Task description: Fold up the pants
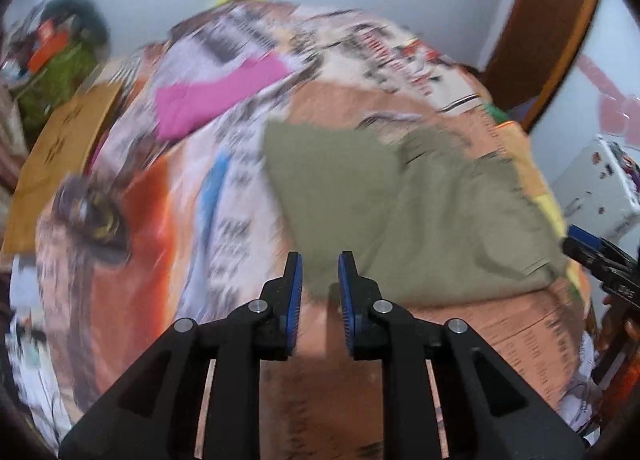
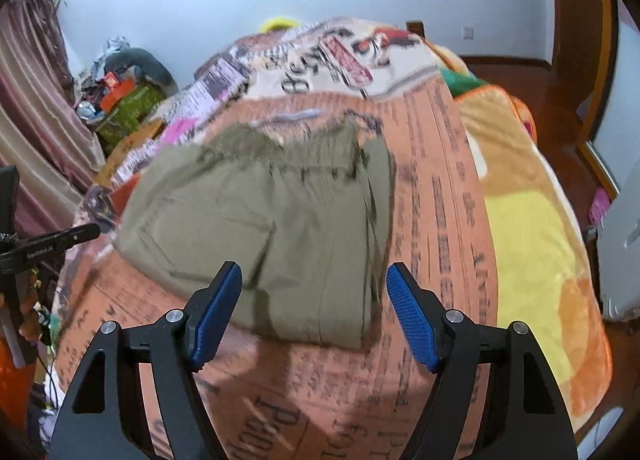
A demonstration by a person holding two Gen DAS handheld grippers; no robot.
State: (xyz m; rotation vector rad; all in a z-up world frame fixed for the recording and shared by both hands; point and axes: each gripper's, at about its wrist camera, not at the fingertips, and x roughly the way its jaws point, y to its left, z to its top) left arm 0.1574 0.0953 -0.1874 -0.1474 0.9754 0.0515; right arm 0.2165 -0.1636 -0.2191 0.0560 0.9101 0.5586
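Note:
Olive-green pants (image 2: 272, 228) lie folded into a compact rectangle on the orange printed bedspread (image 2: 436, 188), waistband at the far end. They also show in the left wrist view (image 1: 404, 212), blurred. My right gripper (image 2: 314, 280) is open and empty, held above the near edge of the pants. My left gripper (image 1: 320, 268) is open with a narrow gap and empty, near the pants' left near corner. The right gripper's tip (image 1: 588, 244) shows at the right edge of the left wrist view.
A pink cloth (image 1: 216, 96) lies on the bed farther back left. A cardboard box (image 1: 60, 148) and a cluttered green bin (image 2: 128, 108) stand left of the bed. A yellow-orange blanket (image 2: 532, 220) covers the bed's right side. A white appliance (image 1: 592, 188) stands right.

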